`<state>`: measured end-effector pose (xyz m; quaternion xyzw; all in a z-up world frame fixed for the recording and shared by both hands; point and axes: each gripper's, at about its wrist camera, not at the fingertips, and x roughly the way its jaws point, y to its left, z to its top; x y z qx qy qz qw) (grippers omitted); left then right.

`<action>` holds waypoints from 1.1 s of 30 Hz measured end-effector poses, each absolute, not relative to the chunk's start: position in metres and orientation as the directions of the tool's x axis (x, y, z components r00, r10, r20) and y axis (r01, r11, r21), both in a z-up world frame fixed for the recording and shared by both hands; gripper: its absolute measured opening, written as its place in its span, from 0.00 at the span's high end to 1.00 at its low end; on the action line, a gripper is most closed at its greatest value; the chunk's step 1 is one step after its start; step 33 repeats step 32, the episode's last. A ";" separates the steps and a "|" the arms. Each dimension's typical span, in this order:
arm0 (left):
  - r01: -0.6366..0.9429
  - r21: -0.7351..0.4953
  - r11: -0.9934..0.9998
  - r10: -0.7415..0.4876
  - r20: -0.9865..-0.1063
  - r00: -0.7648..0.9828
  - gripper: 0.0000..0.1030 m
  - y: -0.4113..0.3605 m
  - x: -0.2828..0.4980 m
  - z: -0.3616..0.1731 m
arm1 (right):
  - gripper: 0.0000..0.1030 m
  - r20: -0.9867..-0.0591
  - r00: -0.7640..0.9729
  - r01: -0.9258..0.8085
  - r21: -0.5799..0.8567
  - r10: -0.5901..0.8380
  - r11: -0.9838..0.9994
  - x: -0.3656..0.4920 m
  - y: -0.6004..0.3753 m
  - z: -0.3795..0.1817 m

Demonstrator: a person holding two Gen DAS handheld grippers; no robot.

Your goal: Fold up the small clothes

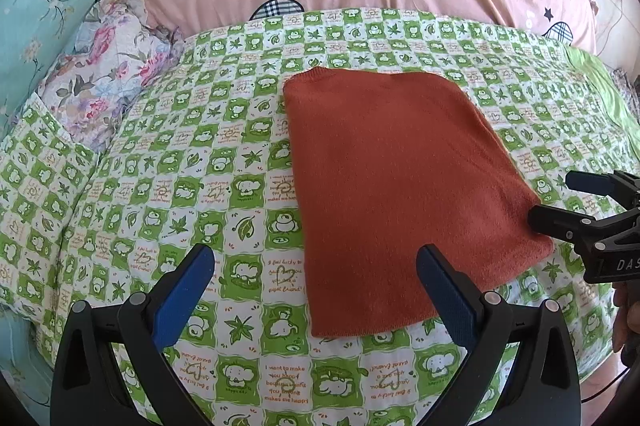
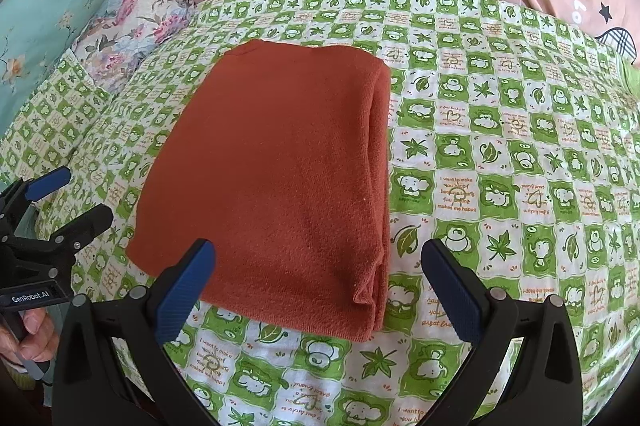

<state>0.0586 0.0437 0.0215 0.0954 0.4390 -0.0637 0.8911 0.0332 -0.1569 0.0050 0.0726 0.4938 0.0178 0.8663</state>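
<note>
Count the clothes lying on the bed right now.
1: a folded orange garment in the middle of the green checked sheet, between the open left tool and open right tool. Layers inside may hide more.

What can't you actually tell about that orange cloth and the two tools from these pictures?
- What garment the orange cloth is: both views show it folded flat, sleeves or legs tucked out of sight.
- How many layers: only the right wrist view shows stacked edges, too fine to count.
- Right tool: left wrist view's right edge cuts off its body.
- Left tool: right wrist view's left edge cuts it off.
</note>
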 end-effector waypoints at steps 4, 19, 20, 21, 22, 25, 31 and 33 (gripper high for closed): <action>0.197 0.120 0.973 -0.024 -0.796 0.605 0.02 0.042 0.060 0.020 | 0.01 -0.853 0.511 0.036 0.145 0.107 0.989 0.035 -0.156 0.003; 0.196 0.097 0.976 -0.037 -0.811 0.584 0.02 0.038 0.069 0.013 | 0.01 -0.849 0.518 0.038 0.150 0.109 0.988 0.039 -0.158 0.006; 0.197 0.094 0.976 -0.040 -0.811 0.583 0.02 0.037 0.070 0.014 | 0.01 -0.847 0.520 0.040 0.151 0.109 0.988 0.039 -0.159 0.007; 0.196 0.092 0.976 -0.040 -0.811 0.584 0.02 0.036 0.071 0.014 | 0.01 -0.846 0.522 0.040 0.153 0.110 0.987 0.039 -0.161 0.008; 0.195 0.091 0.977 -0.042 -0.809 0.586 0.02 0.035 0.071 0.016 | 0.01 -0.846 0.523 0.041 0.153 0.109 0.987 0.039 -0.162 0.008; 0.197 0.089 0.976 -0.048 -0.800 0.598 0.02 0.030 0.070 0.022 | 0.01 -0.846 0.522 0.047 0.150 0.104 0.988 0.039 -0.166 0.008; 0.201 0.082 0.976 -0.059 -0.792 0.607 0.02 0.024 0.067 0.028 | 0.01 -0.844 0.527 0.053 0.155 0.104 0.987 0.038 -0.170 0.008; 0.202 0.081 0.976 -0.060 -0.791 0.609 0.02 0.023 0.067 0.028 | 0.01 -0.844 0.526 0.053 0.155 0.105 0.986 0.038 -0.170 0.008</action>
